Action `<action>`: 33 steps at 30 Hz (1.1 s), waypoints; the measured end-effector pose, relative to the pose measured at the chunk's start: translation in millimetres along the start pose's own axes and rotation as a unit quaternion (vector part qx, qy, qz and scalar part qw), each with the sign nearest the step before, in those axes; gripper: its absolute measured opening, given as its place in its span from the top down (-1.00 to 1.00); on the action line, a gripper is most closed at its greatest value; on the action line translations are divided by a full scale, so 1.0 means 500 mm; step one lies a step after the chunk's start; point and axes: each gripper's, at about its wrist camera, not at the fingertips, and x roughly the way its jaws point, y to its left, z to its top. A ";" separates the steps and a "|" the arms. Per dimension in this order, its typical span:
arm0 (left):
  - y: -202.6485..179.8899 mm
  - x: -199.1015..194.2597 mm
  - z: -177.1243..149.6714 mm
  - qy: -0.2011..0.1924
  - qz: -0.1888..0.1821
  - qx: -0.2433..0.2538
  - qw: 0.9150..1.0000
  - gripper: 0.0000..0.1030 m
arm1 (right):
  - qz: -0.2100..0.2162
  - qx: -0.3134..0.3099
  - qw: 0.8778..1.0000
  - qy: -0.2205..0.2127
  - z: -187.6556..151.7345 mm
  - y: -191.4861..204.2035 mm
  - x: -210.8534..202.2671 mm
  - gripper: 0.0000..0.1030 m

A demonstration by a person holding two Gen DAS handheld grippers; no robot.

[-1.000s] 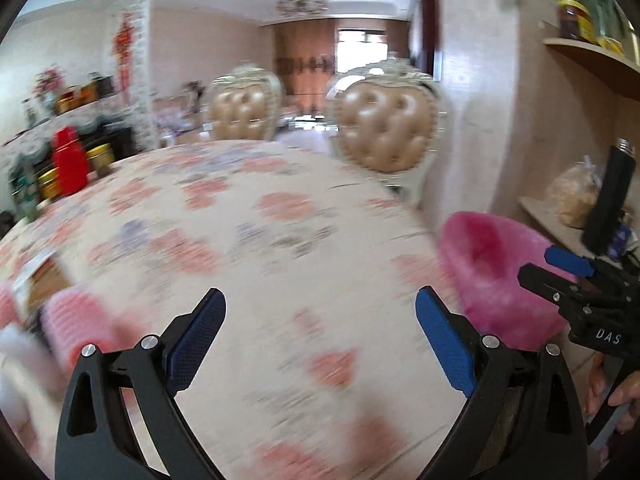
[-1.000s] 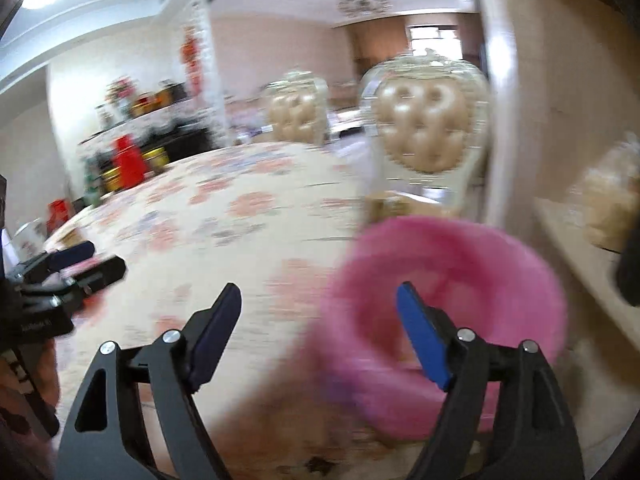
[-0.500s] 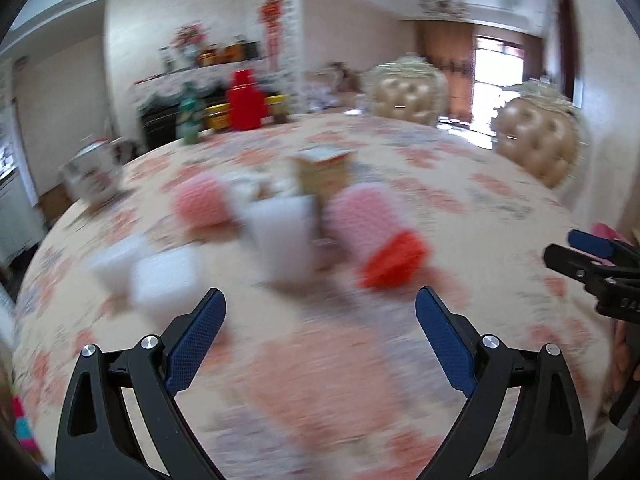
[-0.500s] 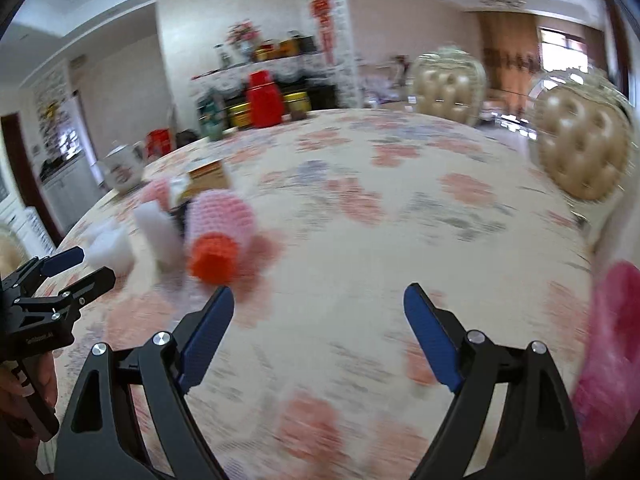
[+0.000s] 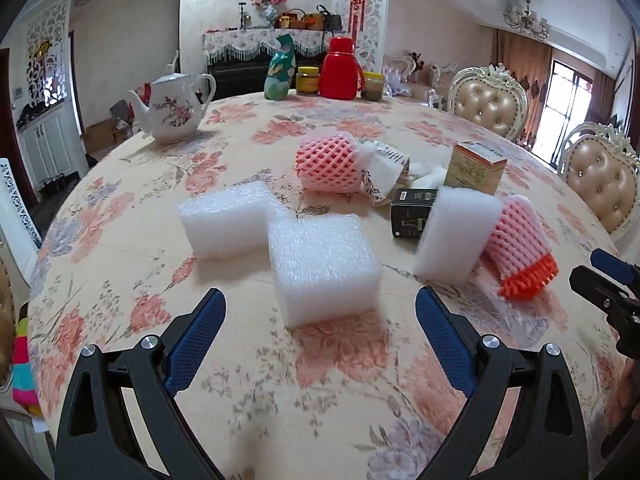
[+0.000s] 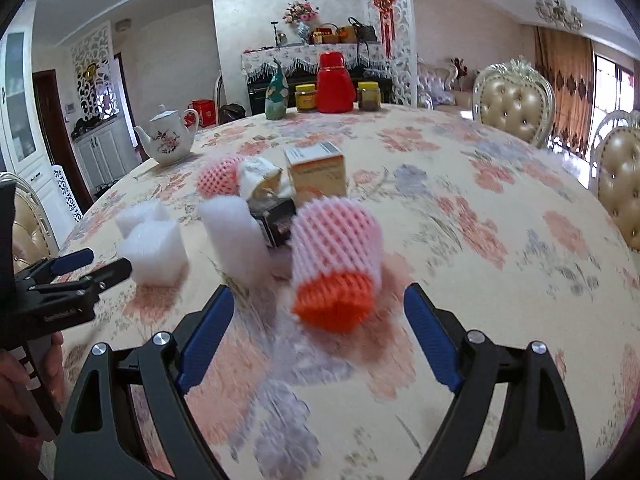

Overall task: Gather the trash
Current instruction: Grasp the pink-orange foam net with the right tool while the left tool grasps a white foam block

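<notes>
- Nothing looks collected yet: white foam blocks (image 5: 324, 264), pink foam fruit nets (image 6: 334, 256) and small cardboard boxes (image 5: 474, 168) all lie clustered on the floral-clothed bench (image 5: 340, 380).
- Left gripper (image 5: 320, 336) and right gripper (image 6: 318, 336): jaws apart, empty, near the pile.

White foam blocks (image 5: 324, 264), pink net sleeves (image 5: 330, 164) (one orange-tipped (image 6: 335, 264)) and small boxes (image 5: 474, 166) lie clustered on the tablecloth.

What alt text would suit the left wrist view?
The open left gripper hovers over a floral tablecloth, facing a white foam block. Behind it lie more foam, pink fruit netting and small boxes.
</notes>
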 end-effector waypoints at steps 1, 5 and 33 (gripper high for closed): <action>-0.001 0.012 0.006 0.003 -0.001 0.001 1.000 -0.74 | -0.003 0.001 1.000 0.001 0.005 0.005 0.009 -0.63; -0.001 0.056 0.030 0.021 -0.005 0.011 1.000 -0.74 | -0.017 0.011 1.000 0.011 0.025 0.014 0.044 -0.63; -0.003 0.137 0.052 0.056 -0.089 0.043 0.994 -0.32 | -0.090 0.049 0.991 0.084 0.049 0.000 0.203 0.31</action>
